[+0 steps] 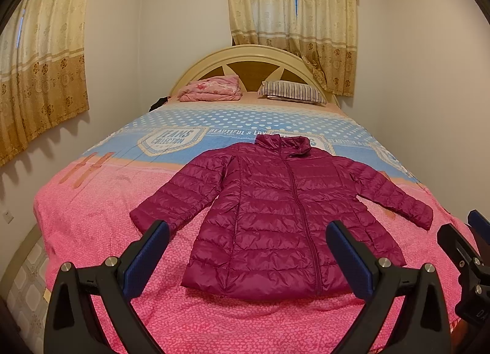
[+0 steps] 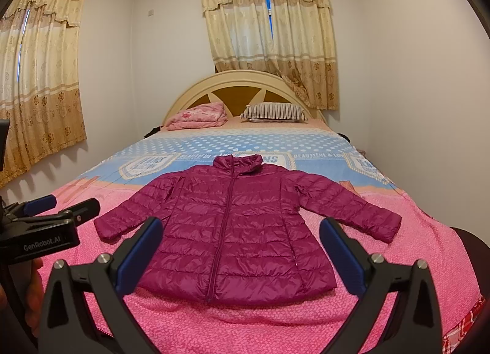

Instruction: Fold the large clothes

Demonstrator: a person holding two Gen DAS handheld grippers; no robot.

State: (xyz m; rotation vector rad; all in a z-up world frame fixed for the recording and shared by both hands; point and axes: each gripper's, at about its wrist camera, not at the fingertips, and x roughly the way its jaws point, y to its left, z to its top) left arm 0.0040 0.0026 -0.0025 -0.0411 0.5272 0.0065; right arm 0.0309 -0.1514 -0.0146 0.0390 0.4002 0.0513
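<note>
- left gripper [image 1: 248, 250]: finger bases cut off by frame bottom, left wrist view
- right gripper [image 2: 240, 246]: same in its own view
- dark item [image 1: 159, 102] by folded pink blanket [image 1: 211, 88]: too small to identify
- bedspread [image 2: 214, 323] lettering: partly hidden under jacket [image 2: 242, 231] collar

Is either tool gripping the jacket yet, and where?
Nothing is held. The left tool and right tool are both open, short of the magenta quilted puffer jacket lying flat.

I am looking at a wide bed [image 1: 101, 231] under a pink and blue printed bedspread. A magenta quilted puffer jacket [image 1: 275, 210] is lying spread flat, sleeves out; a folded pink blanket [image 1: 211, 89] and striped pillow [image 1: 292, 92] are resting near the headboard.
</note>
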